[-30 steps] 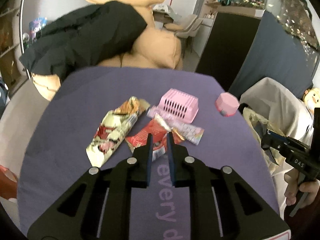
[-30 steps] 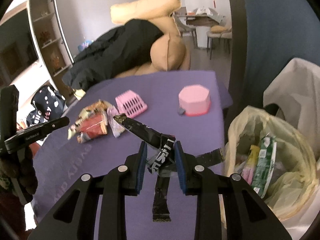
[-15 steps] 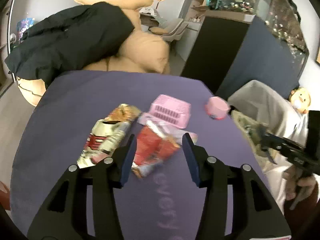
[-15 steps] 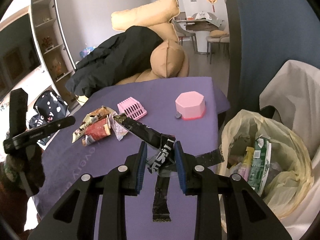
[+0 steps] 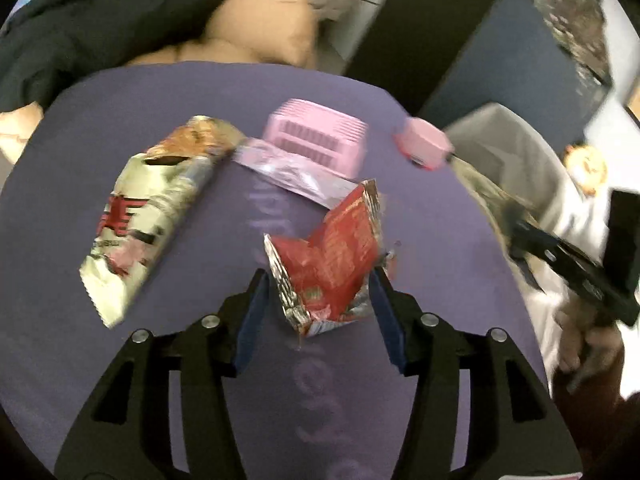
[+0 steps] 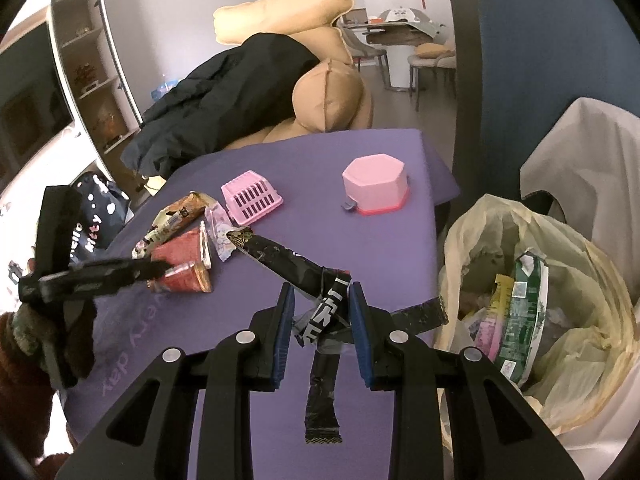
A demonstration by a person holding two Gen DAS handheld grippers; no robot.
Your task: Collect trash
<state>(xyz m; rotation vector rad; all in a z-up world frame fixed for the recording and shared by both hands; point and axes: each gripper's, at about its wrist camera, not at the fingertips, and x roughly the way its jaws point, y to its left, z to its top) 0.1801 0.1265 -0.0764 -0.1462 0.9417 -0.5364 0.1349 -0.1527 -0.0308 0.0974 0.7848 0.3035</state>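
My left gripper is open, its jaws on either side of a crumpled red wrapper on the purple table. The red wrapper also shows in the right wrist view, with the left gripper at it. A long white-and-brown wrapper and a silvery pink wrapper lie beyond. My right gripper is shut on a black wrapper, held above the table's right part, left of the trash bag.
A pink slotted basket and a pink hexagonal box stand on the far part of the table. The yellowish trash bag holds several wrappers. A tan cushion sofa with a black coat lies behind the table.
My left gripper opened from shut and moved forward and down, so the red wrapper now lies between its jaws. My right gripper held the black wrapper almost still.
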